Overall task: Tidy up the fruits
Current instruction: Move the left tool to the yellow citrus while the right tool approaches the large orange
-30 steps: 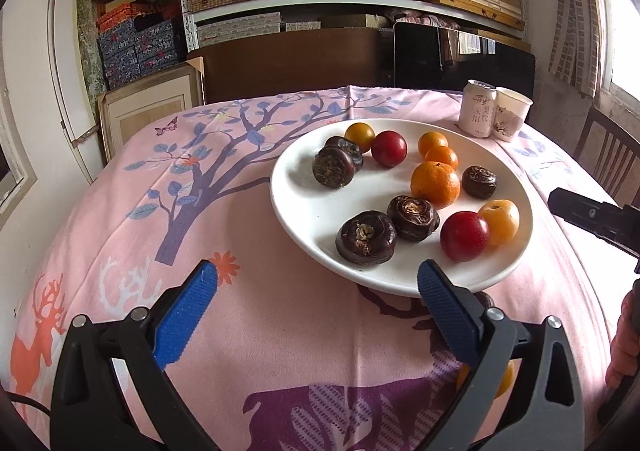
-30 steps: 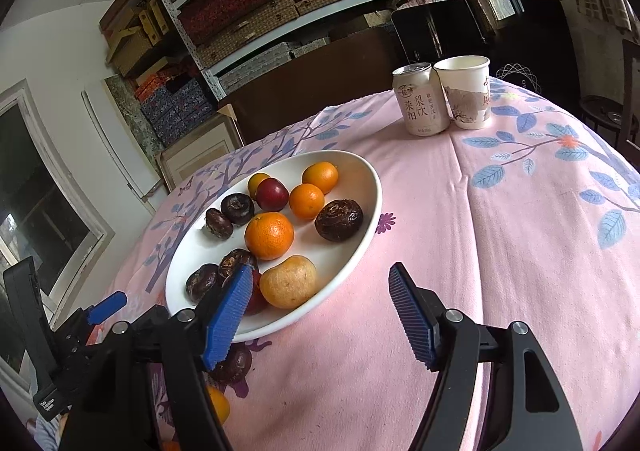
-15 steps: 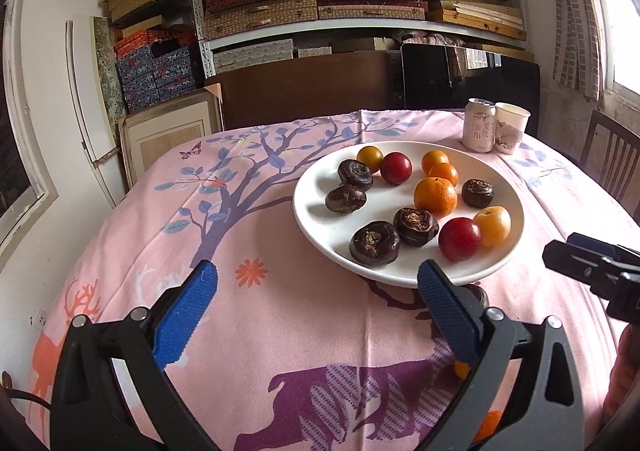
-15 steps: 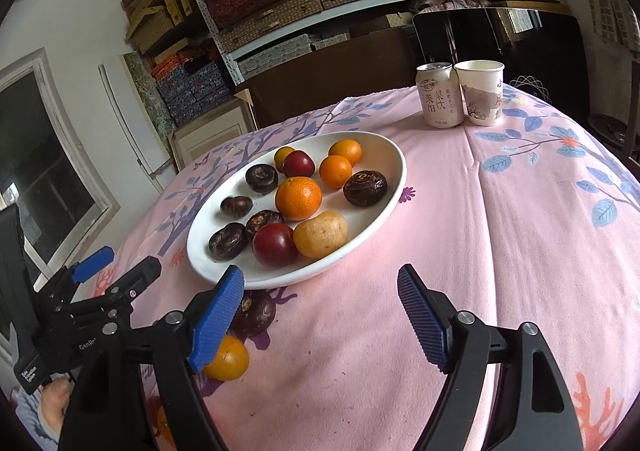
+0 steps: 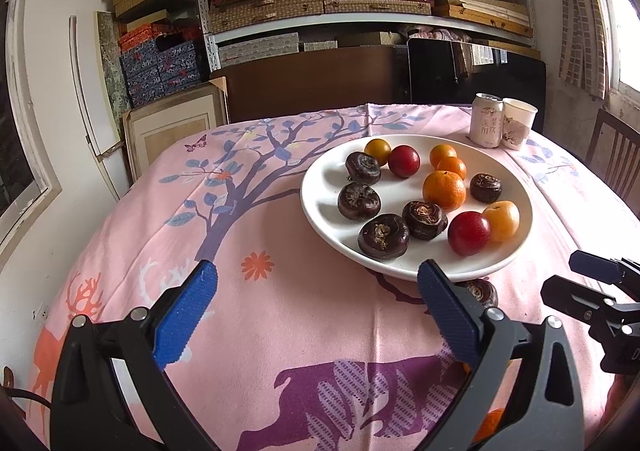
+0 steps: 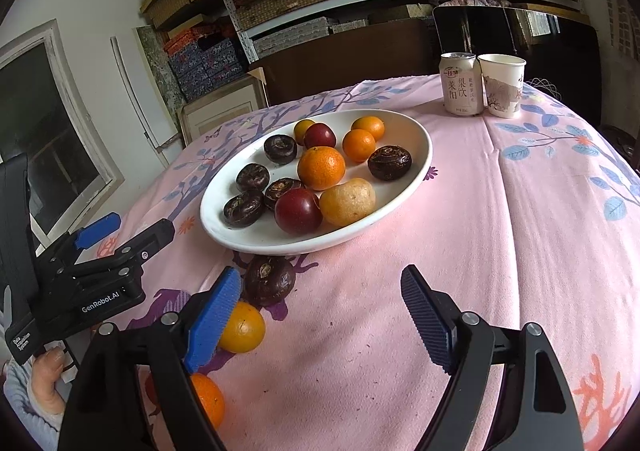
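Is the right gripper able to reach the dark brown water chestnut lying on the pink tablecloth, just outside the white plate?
Probably yes. The right gripper, jaws opening and empty, sits near the dark brown water chestnut; only bare pink tablecloth lies between, though the white plate rim is close.

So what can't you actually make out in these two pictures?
- Left wrist view: the water chestnut on the tablecloth is half hidden behind the left gripper's finger.
- Right wrist view: the lowest orange is partly covered by the right gripper's opening, empty jaws.
- Right wrist view: the person's hand is cut off by the edge.
- Both views: the small print on the drink can is too tiny to read.
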A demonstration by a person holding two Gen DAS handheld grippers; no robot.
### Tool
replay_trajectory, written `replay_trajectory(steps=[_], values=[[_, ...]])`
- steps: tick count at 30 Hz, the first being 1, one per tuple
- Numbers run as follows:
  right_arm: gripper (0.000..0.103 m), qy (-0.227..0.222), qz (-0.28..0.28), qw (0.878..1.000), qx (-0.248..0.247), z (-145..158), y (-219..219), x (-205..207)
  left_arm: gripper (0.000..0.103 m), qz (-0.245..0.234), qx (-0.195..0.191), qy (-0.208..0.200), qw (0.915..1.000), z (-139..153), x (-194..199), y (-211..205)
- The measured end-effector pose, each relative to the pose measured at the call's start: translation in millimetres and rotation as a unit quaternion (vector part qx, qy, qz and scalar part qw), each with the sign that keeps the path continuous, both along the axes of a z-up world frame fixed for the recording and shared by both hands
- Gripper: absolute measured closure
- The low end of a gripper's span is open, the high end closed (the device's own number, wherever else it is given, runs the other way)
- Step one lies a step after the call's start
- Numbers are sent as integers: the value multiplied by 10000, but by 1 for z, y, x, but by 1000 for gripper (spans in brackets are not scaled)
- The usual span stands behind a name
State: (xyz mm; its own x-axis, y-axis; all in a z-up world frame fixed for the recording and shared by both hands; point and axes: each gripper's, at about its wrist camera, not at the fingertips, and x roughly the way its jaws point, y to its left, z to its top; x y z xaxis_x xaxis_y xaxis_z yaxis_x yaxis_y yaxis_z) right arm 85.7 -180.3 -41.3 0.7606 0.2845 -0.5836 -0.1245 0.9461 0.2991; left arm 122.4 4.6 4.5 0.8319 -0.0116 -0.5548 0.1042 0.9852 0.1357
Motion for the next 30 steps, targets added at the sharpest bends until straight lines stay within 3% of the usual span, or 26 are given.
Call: replay_trajectory(steps=[14,30], values=[[19,-5,301,9995,-38,0,14,-19,5,56,34,-19,10000,-2,-6,6],[18,124,1068,9937,-325,-2,47,-31,5,104,-29,-64,9999,1,-22,16]])
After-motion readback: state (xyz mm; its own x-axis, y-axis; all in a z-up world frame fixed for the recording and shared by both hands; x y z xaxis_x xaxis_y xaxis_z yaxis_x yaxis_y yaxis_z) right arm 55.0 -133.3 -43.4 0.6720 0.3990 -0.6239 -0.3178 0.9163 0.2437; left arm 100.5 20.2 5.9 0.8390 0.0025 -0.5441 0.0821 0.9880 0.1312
